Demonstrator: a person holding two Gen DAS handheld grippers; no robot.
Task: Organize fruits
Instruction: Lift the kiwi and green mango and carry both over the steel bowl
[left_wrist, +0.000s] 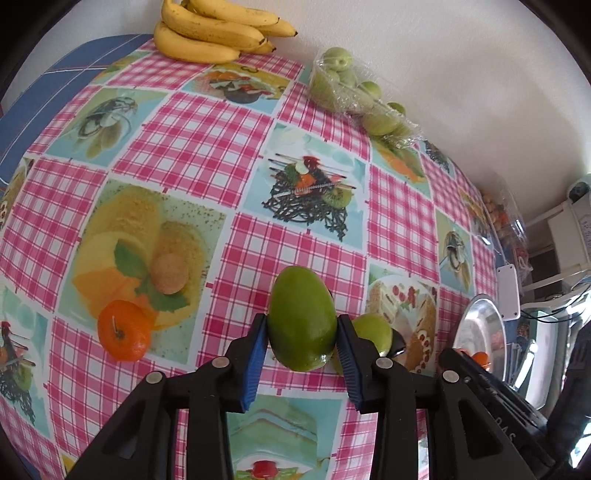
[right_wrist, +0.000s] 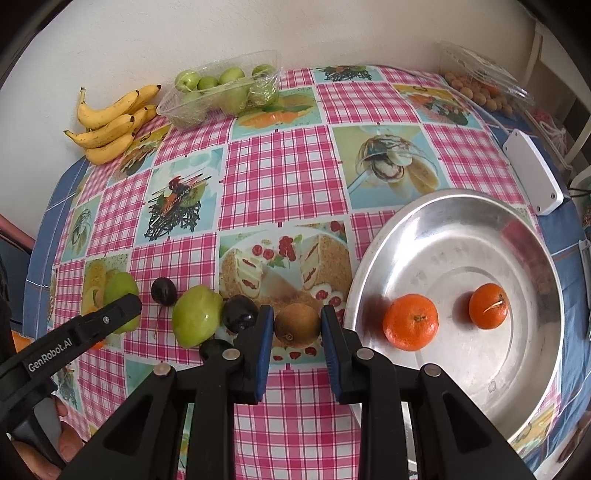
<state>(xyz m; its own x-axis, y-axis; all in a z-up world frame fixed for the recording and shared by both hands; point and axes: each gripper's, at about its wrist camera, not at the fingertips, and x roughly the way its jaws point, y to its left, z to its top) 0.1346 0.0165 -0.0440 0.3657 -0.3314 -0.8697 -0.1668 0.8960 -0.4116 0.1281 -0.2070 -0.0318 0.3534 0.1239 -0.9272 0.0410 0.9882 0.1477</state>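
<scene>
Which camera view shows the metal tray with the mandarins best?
The right wrist view: the metal tray appears nearly whole, with two mandarins inside. The left wrist view shows only a narrow slice of the tray at the right edge, partly hidden behind the other hand-held gripper.

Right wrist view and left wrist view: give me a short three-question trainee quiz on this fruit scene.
1. How many tangerines lie in the metal tray?
2. True or false: the right gripper has its fingers shut on a banana.
3. Which fruit sits between the left gripper's fingers: A) kiwi, B) green mango, C) plum?

Key:
1. Two tangerines.
2. False; it holds the kiwi.
3. B, the green mango.
</scene>
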